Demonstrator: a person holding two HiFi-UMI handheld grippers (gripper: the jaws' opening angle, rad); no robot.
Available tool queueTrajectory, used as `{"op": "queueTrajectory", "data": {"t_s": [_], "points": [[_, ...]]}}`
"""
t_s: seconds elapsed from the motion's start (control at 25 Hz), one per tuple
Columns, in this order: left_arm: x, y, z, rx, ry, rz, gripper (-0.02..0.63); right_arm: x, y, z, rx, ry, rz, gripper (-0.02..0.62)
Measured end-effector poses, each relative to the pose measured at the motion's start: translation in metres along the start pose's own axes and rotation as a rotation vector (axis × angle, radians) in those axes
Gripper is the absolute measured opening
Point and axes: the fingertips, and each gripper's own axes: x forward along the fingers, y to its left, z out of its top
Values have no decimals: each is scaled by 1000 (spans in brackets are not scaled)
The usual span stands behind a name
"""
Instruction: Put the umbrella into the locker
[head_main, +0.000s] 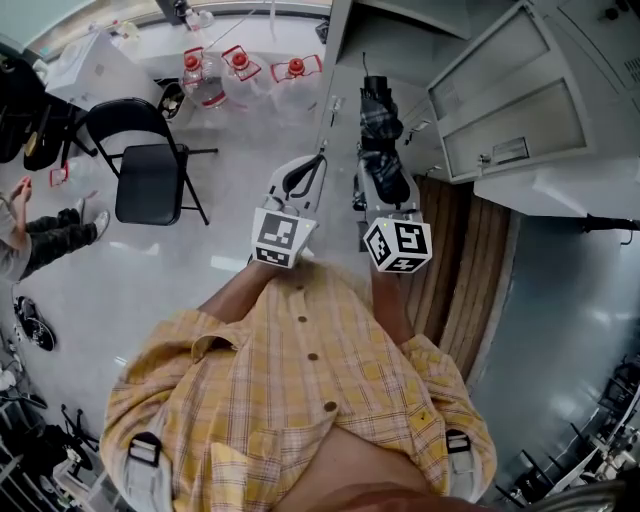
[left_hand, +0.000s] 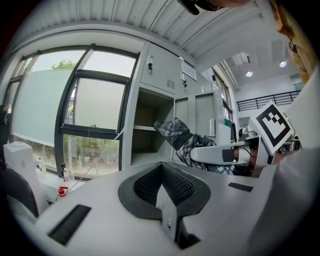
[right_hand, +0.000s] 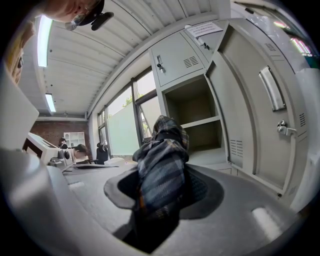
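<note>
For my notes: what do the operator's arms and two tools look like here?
The left tool and right tool have pale grey bodies with black ribbed pads. Each carries a white cube printed with black square markers. The person wears a short-sleeved yellow plaid shirt with buttons, plus grey straps with black buckles at the shoulders.

No text, brand or number is legible.

- White paper notice (right_hand: 202, 28), at the top of the locker front (right_hand: 176, 59), above the open compartment: print too small to read.
- Small label plate (head_main: 510, 150), on the open locker door (head_main: 520, 95), far right: characters cannot be made out.
- Square black-and-white marker patterns (head_main: 280, 238), on the cube faces: no characters.
</note>
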Motion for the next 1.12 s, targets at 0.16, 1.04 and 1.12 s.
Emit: {"op": "queueTrajectory", "data": {"t_s": [0.16,1.04,1.12], "points": [[19,18,2,-11,0,-18,5,26,-6,3,5,7,-11,187],[84,59,6,-27,-2,-44,5,91,-38,14,3,23,-41,187],[91,58,6,-25,2,-32,5,94,-45,14,3,28,-30,187]]}}
